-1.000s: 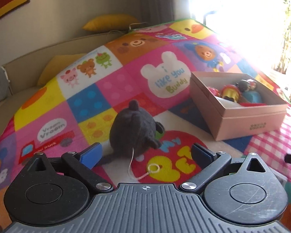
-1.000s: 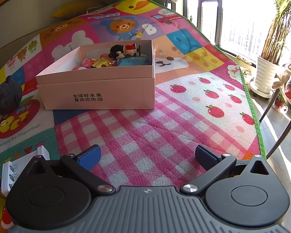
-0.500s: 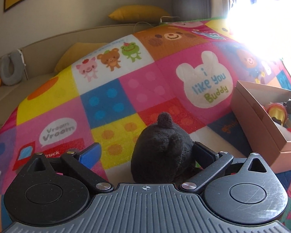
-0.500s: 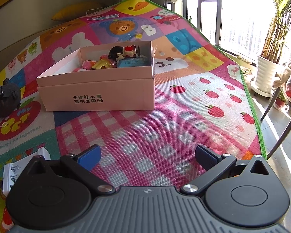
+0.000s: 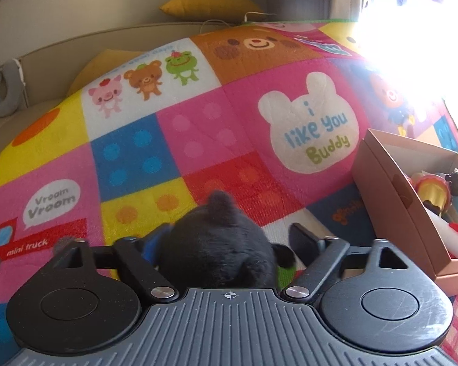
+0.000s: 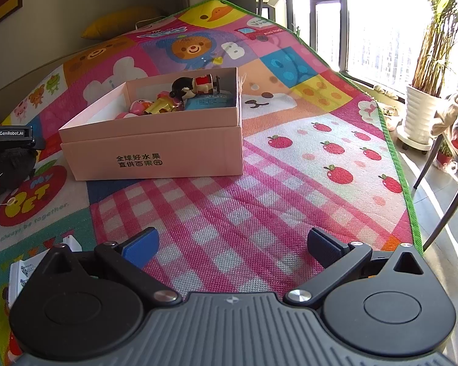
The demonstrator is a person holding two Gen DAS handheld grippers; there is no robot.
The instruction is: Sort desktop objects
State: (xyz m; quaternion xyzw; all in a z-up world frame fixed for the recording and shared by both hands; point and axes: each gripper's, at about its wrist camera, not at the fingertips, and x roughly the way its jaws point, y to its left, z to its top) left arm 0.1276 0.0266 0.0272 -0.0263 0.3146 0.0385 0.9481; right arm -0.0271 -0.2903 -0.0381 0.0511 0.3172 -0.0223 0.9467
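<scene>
Left gripper [image 5: 226, 241] around the dark plush toy [image 5: 216, 244], jaws near its sides, contact unclear. Right gripper [image 6: 232, 244] over the play mat [image 6: 259, 201], jaws apart, empty, pink box [image 6: 155, 152] beyond.

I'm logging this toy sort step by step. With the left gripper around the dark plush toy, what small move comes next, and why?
Probably close the left gripper a little further. The dark plush toy sits between its fingers, but the right finger looks apart from the fur. Once it is gripped, lift it toward the open pink box, where other toys lie.
</scene>
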